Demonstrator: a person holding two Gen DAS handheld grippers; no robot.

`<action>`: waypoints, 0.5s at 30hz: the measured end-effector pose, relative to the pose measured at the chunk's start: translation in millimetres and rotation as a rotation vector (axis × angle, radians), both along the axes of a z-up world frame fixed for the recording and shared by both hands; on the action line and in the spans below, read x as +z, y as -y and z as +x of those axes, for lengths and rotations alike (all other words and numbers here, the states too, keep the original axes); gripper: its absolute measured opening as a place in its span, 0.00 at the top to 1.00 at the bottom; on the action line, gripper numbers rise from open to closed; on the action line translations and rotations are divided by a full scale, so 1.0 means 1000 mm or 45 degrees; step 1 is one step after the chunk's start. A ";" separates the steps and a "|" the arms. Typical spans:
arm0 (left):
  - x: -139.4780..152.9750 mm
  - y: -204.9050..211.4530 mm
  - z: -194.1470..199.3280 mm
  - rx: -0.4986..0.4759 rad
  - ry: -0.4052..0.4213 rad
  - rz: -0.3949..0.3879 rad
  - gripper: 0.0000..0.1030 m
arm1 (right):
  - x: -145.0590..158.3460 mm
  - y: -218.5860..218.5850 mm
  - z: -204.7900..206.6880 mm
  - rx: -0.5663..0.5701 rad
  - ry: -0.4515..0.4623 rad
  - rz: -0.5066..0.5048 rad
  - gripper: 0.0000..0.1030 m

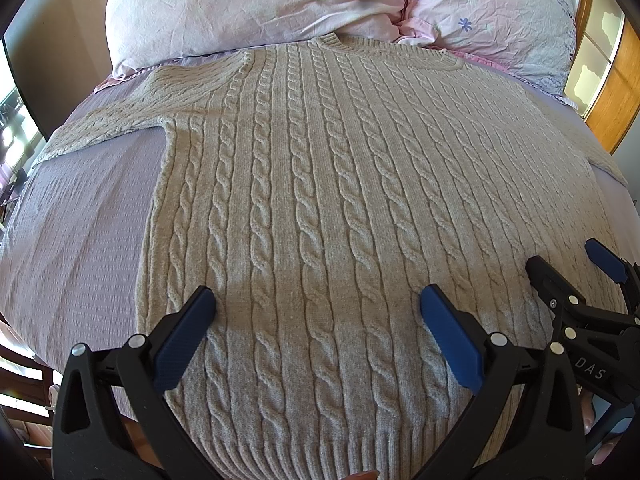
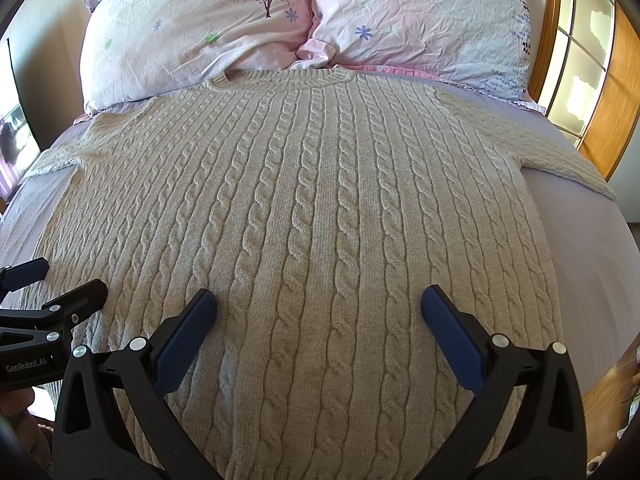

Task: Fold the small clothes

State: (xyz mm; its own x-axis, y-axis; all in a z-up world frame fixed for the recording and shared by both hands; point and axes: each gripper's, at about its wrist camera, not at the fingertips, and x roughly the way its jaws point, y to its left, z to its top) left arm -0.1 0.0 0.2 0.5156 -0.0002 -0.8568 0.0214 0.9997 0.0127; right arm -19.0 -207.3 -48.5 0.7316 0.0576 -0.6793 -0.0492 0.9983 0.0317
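A beige cable-knit sweater (image 1: 320, 184) lies flat, face up, on the bed, collar toward the pillows and hem toward me; it also fills the right wrist view (image 2: 304, 216). Both sleeves spread out to the sides. My left gripper (image 1: 318, 304) is open and empty, hovering over the lower left half of the sweater near the hem. My right gripper (image 2: 319, 304) is open and empty over the lower right half. Each gripper shows in the other's view: the right one at the right edge (image 1: 560, 264), the left one at the left edge (image 2: 72, 284).
The bed has a lilac sheet (image 1: 80, 216). Two pink floral pillows (image 2: 200, 32) (image 2: 424, 24) lie at the head beyond the collar. A wooden frame with window panes (image 2: 580, 80) stands to the right. The bed's side edges drop off left and right.
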 end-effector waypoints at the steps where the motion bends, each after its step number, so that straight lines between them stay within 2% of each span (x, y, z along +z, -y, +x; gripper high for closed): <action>1: 0.000 0.000 0.000 0.000 0.000 0.000 0.02 | 0.000 0.000 0.000 0.000 0.000 0.000 0.01; 10: 0.001 0.000 0.002 -0.005 -0.019 0.003 0.02 | 0.000 0.000 0.000 0.010 -0.005 -0.005 0.01; 15: 0.002 0.003 0.009 -0.015 -0.045 0.010 0.02 | 0.000 -0.001 0.002 0.096 0.019 -0.020 0.01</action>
State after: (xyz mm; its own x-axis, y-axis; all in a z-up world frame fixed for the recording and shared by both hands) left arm 8.9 -3.2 2.4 0.4851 0.0011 -0.8744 0.0336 0.9992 0.0198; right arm -16.9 -206.4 -48.8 0.7357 0.1025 -0.6695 -0.1248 0.9921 0.0147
